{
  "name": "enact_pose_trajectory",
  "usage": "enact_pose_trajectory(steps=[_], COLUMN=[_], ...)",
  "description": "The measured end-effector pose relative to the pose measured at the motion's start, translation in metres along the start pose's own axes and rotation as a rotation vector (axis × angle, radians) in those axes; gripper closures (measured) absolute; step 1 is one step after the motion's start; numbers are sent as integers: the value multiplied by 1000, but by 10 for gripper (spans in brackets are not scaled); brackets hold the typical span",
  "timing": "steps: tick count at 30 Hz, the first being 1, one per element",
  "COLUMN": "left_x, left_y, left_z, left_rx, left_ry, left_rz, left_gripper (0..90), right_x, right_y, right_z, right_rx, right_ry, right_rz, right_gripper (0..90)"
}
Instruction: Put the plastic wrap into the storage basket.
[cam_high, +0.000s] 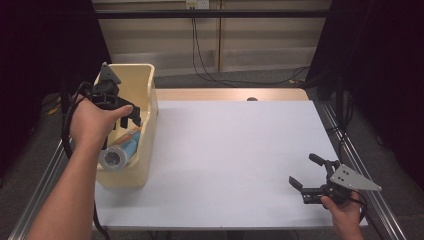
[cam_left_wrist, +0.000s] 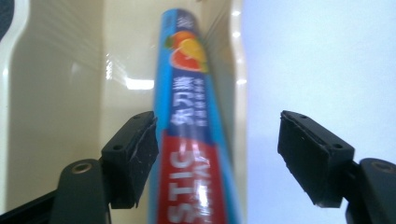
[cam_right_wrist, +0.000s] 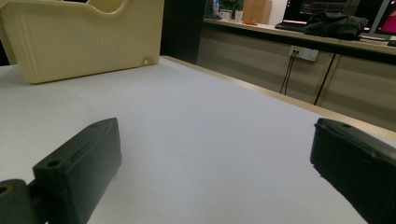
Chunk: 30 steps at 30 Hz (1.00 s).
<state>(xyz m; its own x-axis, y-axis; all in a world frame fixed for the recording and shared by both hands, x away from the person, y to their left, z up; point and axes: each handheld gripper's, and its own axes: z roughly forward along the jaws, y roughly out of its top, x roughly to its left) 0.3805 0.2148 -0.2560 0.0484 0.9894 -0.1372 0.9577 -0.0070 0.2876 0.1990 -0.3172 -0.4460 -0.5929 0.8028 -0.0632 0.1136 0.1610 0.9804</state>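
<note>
Blue roll in bin, btwn wide-apart left gripper jaws.

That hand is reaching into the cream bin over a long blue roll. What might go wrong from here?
Probably two things. The left tool is open around the blue roll, which lies close against the bin wall; one jaw seems to hang outside the bin, so closing might pinch or snag that wall. The roll is long and slanted, so gripped near one end it could tip or slip.
</note>
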Motion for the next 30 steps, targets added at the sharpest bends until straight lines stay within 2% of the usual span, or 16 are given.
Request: enact_pose_trajectory(steps=[8,14,21,24,25,30], left_x=[-11,-16,-25,-32,-38,-50], left_y=[-3,-5,-8,-10,-12,-15], left_z=[-8,-8,-5,-5,-3,-2], left_rx=[13,16,33,34,40,39], left_ry=[-40,-69,-100,-120,-133,-151], left_rz=[24,25,49,74,91,127], left_gripper=[245,222,195,182,180,165], right_x=[1,0,1,2,2,1], right_y=[1,0,0,-1,-1,1], right_z=[-1,-1,-1,-3,-3,-4], right_rx=[-2,-4,-1,1,2,-5], right_ry=[0,-2,-3,-4,-5,-8], right_rz=[2,3,1,-1,1,-2], right_gripper=[15,15,15,15,15,15])
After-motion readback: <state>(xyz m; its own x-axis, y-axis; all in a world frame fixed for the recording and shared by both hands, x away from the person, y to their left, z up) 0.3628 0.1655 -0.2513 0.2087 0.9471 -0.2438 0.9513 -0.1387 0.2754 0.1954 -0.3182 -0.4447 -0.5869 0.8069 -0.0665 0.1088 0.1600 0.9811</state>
